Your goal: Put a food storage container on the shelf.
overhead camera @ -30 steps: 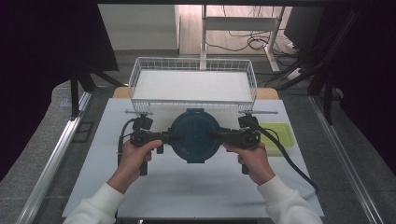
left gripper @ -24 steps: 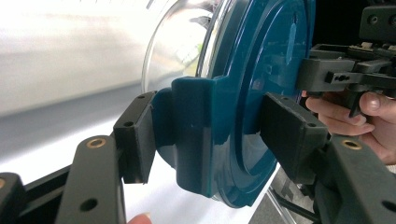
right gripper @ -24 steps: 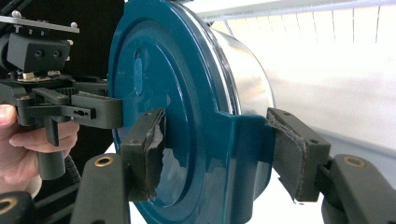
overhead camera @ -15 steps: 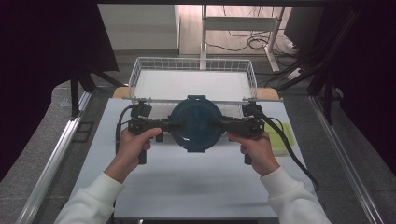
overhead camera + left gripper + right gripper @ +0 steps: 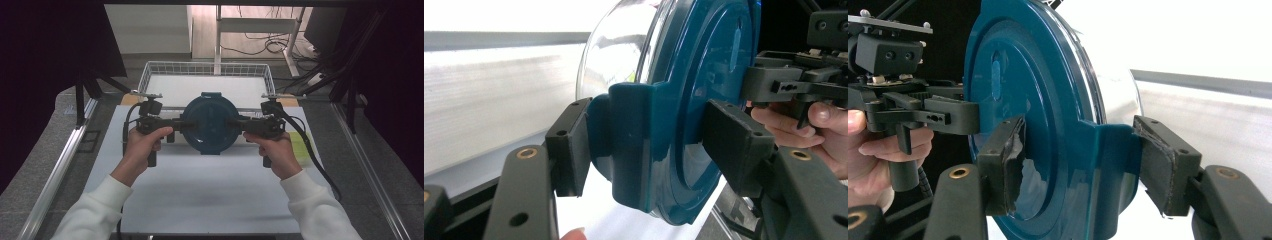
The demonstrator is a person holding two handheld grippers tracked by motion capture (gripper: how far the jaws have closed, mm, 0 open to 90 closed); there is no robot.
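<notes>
Both tongs (image 5: 181,124) (image 5: 239,124) level, clamping blue-lidded container (image 5: 210,122).

container (image 5: 210,125) higher, nearer basket (image 5: 150,75)

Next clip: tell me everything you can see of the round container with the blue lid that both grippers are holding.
The container is round, with a glossy dark teal plastic lid bearing raised rings and a slot-shaped mark at its middle, over a clear bowl-like body. Teal latch tabs clamp over the rim at opposite sides. It is held lid up above the white table, just short of the wire basket. The left hand-held gripper pinches one tab, the right hand-held gripper the other.
</notes>
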